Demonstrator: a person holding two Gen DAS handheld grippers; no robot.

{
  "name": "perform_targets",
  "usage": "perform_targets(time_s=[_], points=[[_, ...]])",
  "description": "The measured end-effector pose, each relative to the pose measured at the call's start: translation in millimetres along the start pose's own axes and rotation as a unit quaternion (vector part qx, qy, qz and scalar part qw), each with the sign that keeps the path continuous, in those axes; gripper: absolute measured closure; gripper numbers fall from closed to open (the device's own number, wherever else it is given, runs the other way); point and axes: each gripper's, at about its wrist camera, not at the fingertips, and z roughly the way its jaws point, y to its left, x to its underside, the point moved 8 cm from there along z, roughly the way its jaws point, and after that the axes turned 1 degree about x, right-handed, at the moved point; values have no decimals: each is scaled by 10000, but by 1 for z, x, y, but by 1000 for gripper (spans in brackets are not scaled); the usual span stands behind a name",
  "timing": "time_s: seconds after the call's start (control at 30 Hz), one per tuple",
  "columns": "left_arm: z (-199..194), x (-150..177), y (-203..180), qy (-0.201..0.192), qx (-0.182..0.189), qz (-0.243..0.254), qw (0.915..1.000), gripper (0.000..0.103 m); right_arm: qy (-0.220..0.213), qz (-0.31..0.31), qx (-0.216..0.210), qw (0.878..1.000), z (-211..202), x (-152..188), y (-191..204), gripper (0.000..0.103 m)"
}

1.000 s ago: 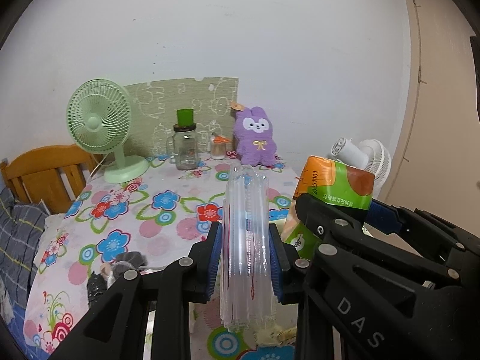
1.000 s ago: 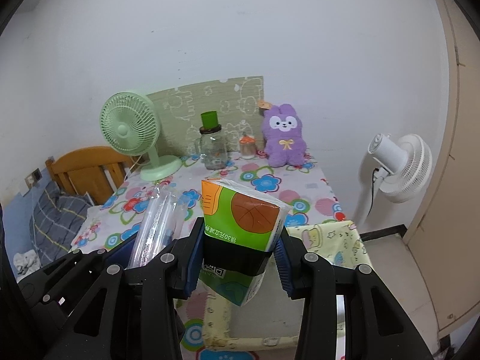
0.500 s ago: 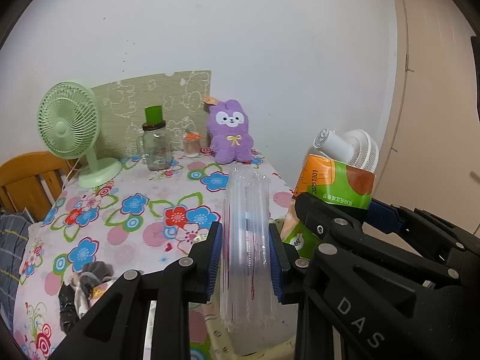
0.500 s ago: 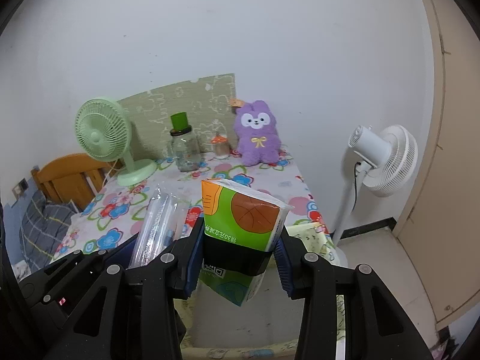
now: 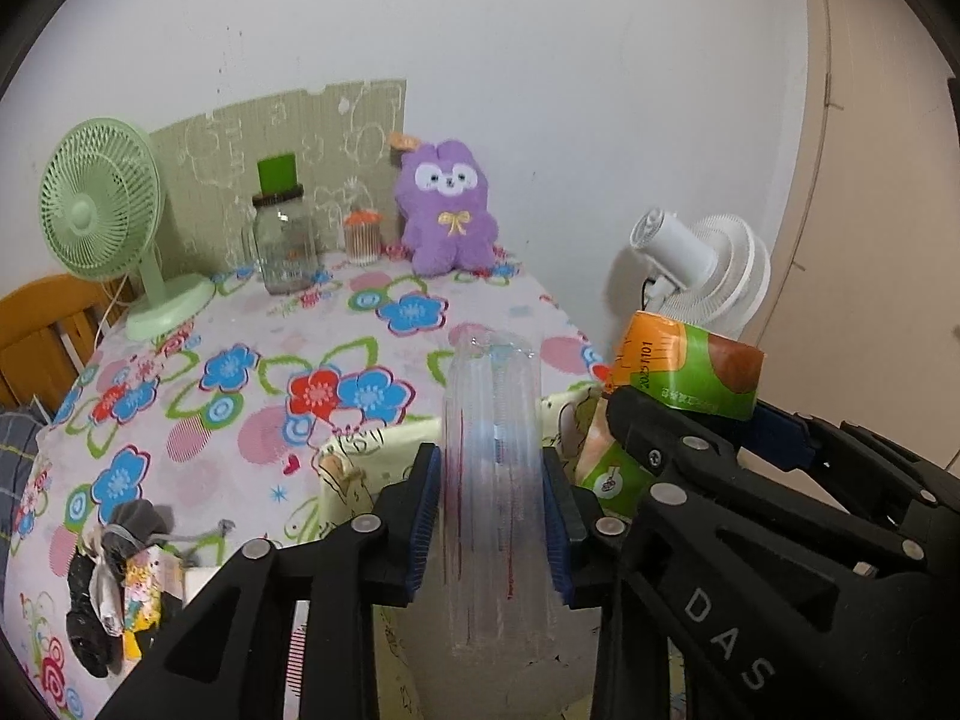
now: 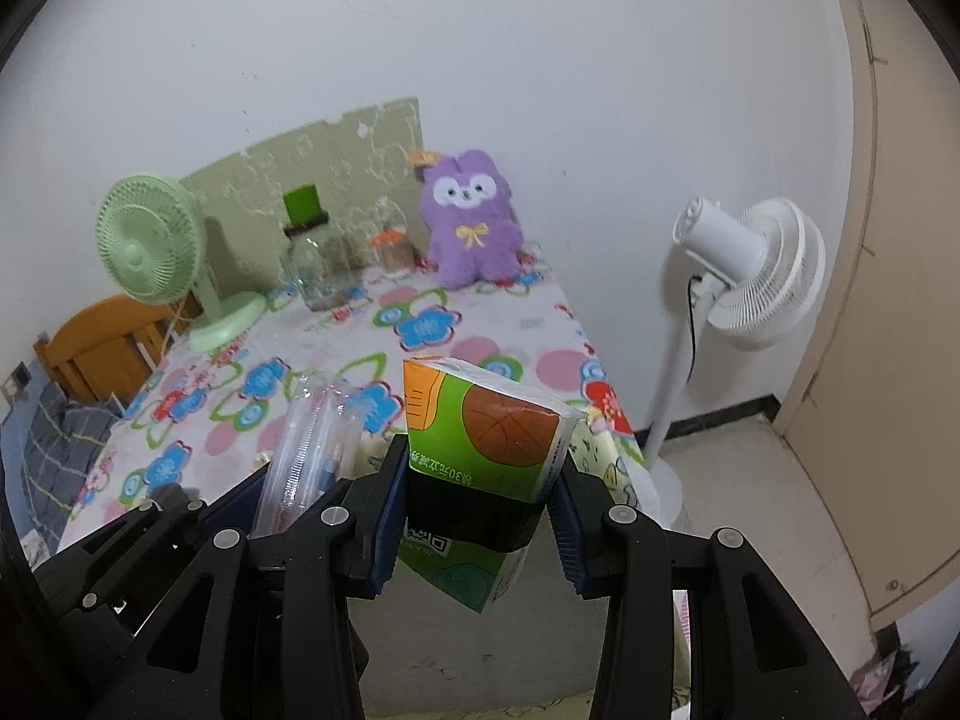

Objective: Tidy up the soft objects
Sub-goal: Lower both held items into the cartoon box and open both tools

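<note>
Two evenly lit indoor fisheye views, soft light falling from overhead.

Strong barrel distortion is bending the door frame (image 6: pixel 852 192) and darkening every corner. The green fan (image 6: pixel 150 240) is casting a faint shadow on the wall behind it. The right wrist view is looking slightly motion-blurred ahead of the gripper; the left is staying sharper.

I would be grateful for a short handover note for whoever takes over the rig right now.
Left gripper: shut on the clear plastic sleeve pack, held upright.
Right gripper: shut on the green and orange tissue pack.
Both are held in the air over the near corner of the floral table, above the pale yellow cloth bin.
Done: both packs picked up.
Left: set both down; the bundle of small items at the table's near left edge is untouched.
</note>
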Motion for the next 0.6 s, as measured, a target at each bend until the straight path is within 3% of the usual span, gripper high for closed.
perform_targets(time_s=[0.1, 0.13, 0.2, 0.37, 0.47, 0.6], points=[[8, 4, 1, 138, -50, -26, 9999, 55, 78, 36, 17, 10000, 9, 4, -3, 57], [10, 5, 1, 182, -57, -35, 9998, 45, 94, 43, 20, 9999, 11, 4, -3, 57], [14, 7, 4, 288, -188, -45, 9994, 37, 132, 72, 65, 9999, 16, 6, -5, 57], [20, 11, 4, 570, -227, 43, 9981, 28, 229, 90, 140, 9996, 26, 8, -9, 57], [20, 10, 0, 577, -75, 108, 9982, 16, 333, 147, 27, 9993, 30, 9, -8, 56], [19, 9, -1, 567, -105, 109, 9983, 14, 393, 197, 40, 9990, 32, 10, -9, 48]])
